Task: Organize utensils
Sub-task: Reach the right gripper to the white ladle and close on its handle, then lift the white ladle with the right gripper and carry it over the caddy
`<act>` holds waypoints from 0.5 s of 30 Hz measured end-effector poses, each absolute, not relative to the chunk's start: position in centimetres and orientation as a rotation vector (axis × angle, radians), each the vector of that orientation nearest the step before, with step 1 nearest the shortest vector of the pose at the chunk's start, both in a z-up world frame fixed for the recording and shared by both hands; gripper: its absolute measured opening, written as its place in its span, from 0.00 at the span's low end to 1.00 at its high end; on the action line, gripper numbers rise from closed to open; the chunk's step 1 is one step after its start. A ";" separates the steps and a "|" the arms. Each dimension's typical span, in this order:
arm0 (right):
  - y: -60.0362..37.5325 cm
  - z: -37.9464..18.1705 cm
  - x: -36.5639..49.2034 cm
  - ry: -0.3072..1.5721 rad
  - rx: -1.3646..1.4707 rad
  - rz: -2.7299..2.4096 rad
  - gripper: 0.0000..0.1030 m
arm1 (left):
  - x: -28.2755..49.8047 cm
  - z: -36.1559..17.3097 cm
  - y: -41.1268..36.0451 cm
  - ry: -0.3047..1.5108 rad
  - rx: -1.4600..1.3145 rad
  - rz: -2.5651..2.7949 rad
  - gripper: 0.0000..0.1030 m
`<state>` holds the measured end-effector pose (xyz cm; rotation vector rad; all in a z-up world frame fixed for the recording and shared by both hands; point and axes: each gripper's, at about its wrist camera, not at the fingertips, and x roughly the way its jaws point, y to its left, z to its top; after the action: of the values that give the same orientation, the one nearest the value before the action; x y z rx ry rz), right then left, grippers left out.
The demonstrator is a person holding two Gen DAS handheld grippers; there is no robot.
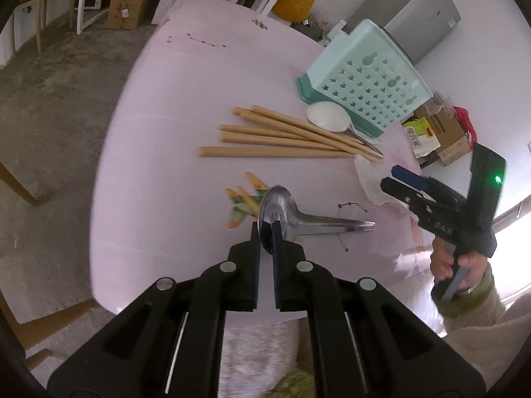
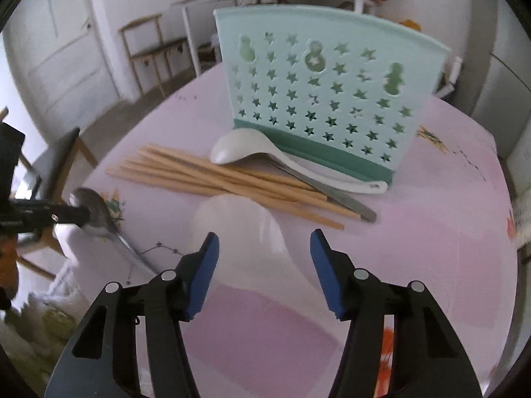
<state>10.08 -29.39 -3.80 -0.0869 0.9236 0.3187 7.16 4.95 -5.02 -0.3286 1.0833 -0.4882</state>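
Observation:
My left gripper [image 1: 269, 229] is shut on the bowl of a metal spoon [image 1: 332, 224], whose handle points right over the pink table [image 1: 172, 99]. From the right wrist view that left gripper [image 2: 83, 214] and metal spoon [image 2: 99, 215] sit at the far left. My right gripper [image 2: 265, 242] stands open, with a blurred white spoon [image 2: 242, 219] lying between its fingers, untouched by the pads. Several wooden chopsticks [image 2: 215, 179] lie beyond it. Another white spoon [image 2: 239, 149] leans by the mint-green utensil holder [image 2: 332, 93].
A flat metal handle [image 2: 358, 210] lies among the chopstick tips. The holder [image 1: 365, 79] stands at the table's far right in the left wrist view, with boxes [image 1: 441, 132] and a grey cabinet [image 1: 421, 16] behind. A wooden chair [image 2: 63, 165] stands left of the table.

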 end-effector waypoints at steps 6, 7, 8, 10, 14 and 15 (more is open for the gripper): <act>-27.7 -5.3 11.3 1.021 -0.158 0.374 0.46 | 7.2 -5.3 5.9 1.061 -0.340 -0.499 0.05; -27.1 -5.2 11.0 1.024 -0.176 0.380 0.40 | 7.1 -5.2 6.1 1.060 -0.341 -0.501 0.05; -26.7 -5.1 10.8 1.022 -0.194 0.380 0.37 | 7.2 -5.3 6.0 1.058 -0.341 -0.503 0.05; -25.7 -5.2 10.6 1.006 -0.248 0.363 0.35 | 7.2 -5.3 6.1 1.051 -0.338 -0.503 0.05; -23.8 -4.9 9.5 0.955 -0.344 0.316 0.20 | 7.2 -5.2 6.3 1.035 -0.336 -0.492 0.05; -23.4 -4.8 9.4 0.938 -0.365 0.310 0.18 | 7.2 -5.1 6.4 1.031 -0.336 -0.489 0.05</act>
<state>9.39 -23.37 -4.80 -0.3649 0.9376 0.3097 7.16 6.36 -5.12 -0.3360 1.0306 -0.4887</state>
